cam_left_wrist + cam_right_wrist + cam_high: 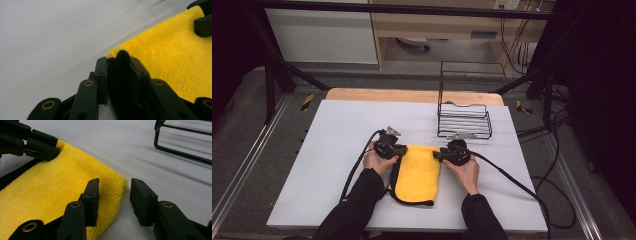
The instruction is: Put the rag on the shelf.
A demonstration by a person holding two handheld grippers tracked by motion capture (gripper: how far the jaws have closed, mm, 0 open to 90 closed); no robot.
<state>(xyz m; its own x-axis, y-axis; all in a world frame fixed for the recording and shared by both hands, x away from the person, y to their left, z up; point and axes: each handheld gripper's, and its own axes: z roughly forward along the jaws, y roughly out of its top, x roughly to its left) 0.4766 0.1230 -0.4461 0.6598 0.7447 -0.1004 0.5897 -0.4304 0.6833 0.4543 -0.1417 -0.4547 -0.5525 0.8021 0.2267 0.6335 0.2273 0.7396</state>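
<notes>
Yellow cloth [417, 174] (black-edged), near side of wire rack [463, 120]: left gripper [118, 65] jaws clamped on one far corner; right gripper [113, 195] jaws apart, straddling the other.

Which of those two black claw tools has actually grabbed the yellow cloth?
The left gripper: its jaws are pinched on a corner of the yellow cloth. The right gripper has its jaws spread around the other far corner, not clamped.

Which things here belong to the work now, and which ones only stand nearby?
In use:
- yellow cloth
- left tool, shut on the cloth's black-edged corner
- right tool, open around the other far corner

Standing by:
- black wire rack, apart from the cloth
</notes>
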